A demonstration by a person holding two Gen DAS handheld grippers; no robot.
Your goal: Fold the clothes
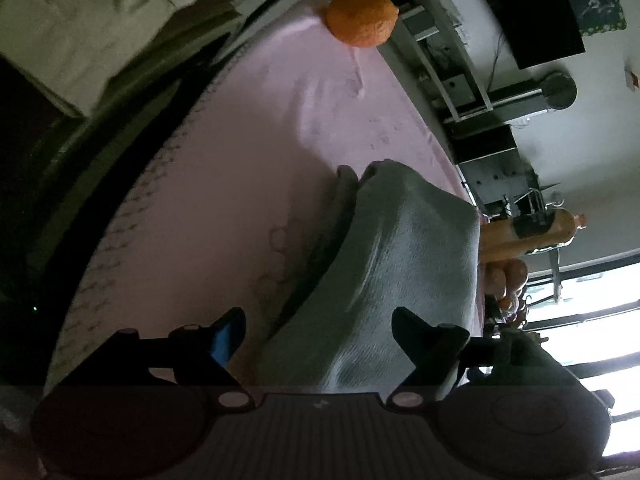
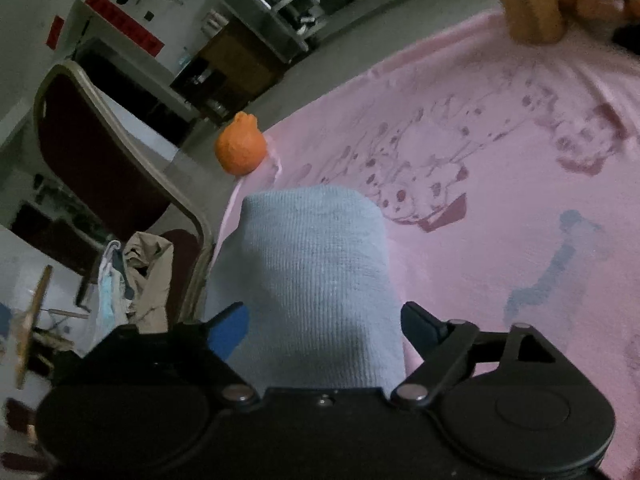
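Nearest the right wrist camera, a light blue knitted garment (image 2: 320,280) is seen lying folded between the spread fingers of the right tool (image 2: 326,330), which is held open with nothing pinched. From the left wrist camera, the same garment (image 1: 396,264) is seen as a grey-blue bundle lying on the table between the parted fingers of the left tool (image 1: 318,334), likewise open and gripping nothing. The table is covered by a pink cloth (image 2: 500,168) printed with a faded spotted cartoon figure, and slight wrinkles are visible in it. An orange ball-shaped object (image 2: 240,148) is placed at the table's edge, near the far end of the garment. A chair with a dark red back (image 2: 96,152) is set beside the table, and crumpled clothes (image 2: 132,276) are heaped on its seat. Shelving and a dim grey floor are seen beyond, and bright windows (image 1: 592,320) are shown in the left view
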